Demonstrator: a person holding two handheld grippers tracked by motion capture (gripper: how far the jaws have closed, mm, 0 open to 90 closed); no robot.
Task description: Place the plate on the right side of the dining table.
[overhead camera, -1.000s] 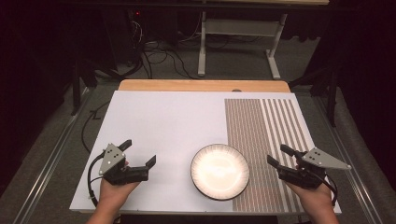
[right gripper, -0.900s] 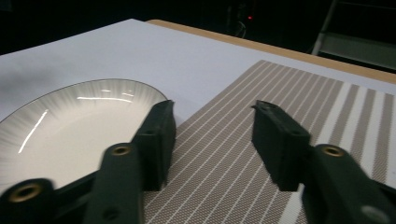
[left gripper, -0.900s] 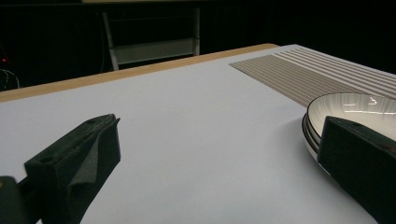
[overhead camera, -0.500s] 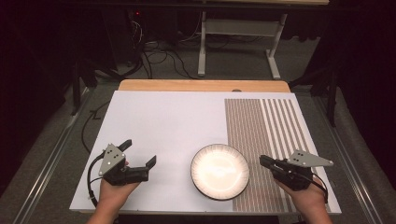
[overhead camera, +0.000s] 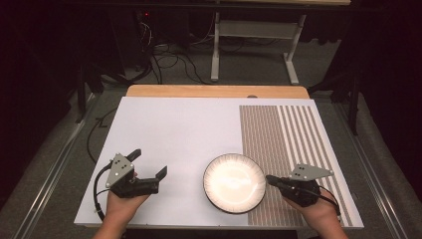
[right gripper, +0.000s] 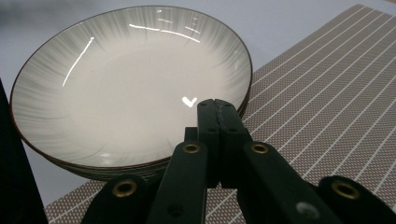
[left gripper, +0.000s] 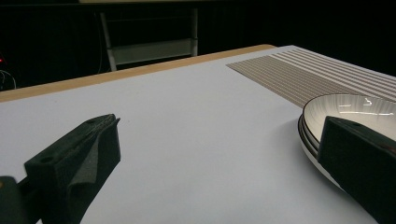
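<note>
At the lower middle of the high view, the plate [overhead camera: 234, 182] rests half on the striped mat [overhead camera: 293, 149], the right gripper [overhead camera: 271, 180] having just closed empty-jawed at its rim, seemingly to nudge it, while the left gripper [overhead camera: 148, 167] waits open.

The surface [overhead camera: 179, 144] is a white sheet over a wooden top whose bare edge [overhead camera: 214, 91] shows along the far side. A brown mat with pale stripes [overhead camera: 293, 144] covers its right part. A shallow plate [overhead camera: 234, 183] with a dark rim sits near the front, overlapping the mat's left edge.
</note>
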